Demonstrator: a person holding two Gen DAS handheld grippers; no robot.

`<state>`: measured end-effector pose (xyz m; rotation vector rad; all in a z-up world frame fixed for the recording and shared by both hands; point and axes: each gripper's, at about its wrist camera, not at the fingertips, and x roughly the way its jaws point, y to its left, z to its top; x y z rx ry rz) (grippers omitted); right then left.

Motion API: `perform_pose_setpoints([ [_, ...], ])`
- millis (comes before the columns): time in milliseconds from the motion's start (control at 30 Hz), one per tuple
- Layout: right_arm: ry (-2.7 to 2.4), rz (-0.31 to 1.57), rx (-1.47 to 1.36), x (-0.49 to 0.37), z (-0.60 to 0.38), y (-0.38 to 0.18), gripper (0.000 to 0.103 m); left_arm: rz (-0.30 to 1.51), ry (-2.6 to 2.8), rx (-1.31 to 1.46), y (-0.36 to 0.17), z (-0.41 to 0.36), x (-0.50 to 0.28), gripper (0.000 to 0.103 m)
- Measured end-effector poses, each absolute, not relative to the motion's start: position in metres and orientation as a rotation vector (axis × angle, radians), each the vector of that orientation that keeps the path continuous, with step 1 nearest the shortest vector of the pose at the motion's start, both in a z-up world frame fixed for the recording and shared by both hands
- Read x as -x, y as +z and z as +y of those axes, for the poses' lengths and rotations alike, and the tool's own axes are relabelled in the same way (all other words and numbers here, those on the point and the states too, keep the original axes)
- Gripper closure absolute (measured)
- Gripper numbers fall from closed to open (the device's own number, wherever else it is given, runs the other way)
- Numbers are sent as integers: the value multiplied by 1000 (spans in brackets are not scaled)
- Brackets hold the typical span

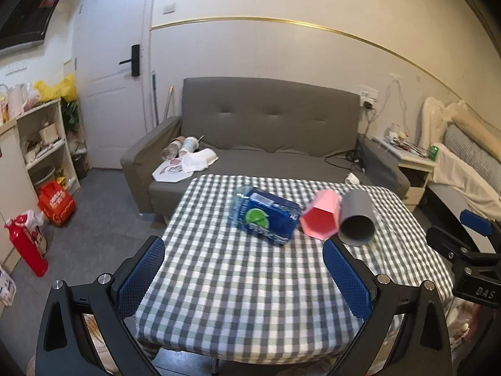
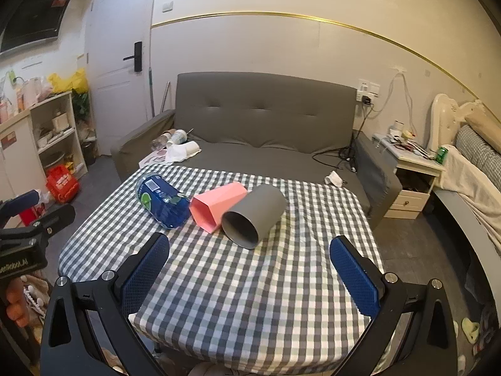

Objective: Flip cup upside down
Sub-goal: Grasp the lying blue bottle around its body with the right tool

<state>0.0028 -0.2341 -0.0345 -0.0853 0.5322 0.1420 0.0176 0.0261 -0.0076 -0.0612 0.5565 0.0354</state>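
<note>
A pink cup [image 1: 322, 217] lies on its side on the checkered table [image 1: 250, 297], mouth toward me. A grey cup [image 1: 357, 219] lies on its side right beside it, also mouth toward me. Both show in the right wrist view, the pink cup [image 2: 219, 205] left of the grey cup [image 2: 255, 214]. My left gripper [image 1: 244, 250] is open and empty, above the table's near part, short of the cups. My right gripper [image 2: 250, 247] is open and empty, just in front of the grey cup; it also shows in the left wrist view at the right edge [image 1: 463, 244].
A blue water bottle [image 1: 266, 216] lies on its side left of the pink cup, also seen from the right wrist [image 2: 162, 200]. A grey sofa [image 1: 269, 131] stands behind the table. A shelf [image 1: 40, 144] and red extinguisher [image 1: 26, 244] stand left, a nightstand [image 2: 413, 172] right.
</note>
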Motion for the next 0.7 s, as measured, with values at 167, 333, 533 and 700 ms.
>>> perform_pose_setpoints([
  [167, 191, 564, 107, -26, -221, -35, 0, 599, 69, 104, -11, 49, -40, 0],
  [333, 277, 616, 148, -63, -194, -37, 0, 624, 96, 86, -13, 66, -64, 0],
  [533, 363, 672, 252, -108, -149, -46, 0, 659, 125, 62, -18, 90, -100, 0],
  [700, 411, 715, 310, -142, -118, -60, 0, 722, 143, 82, -37, 104, -118, 0],
])
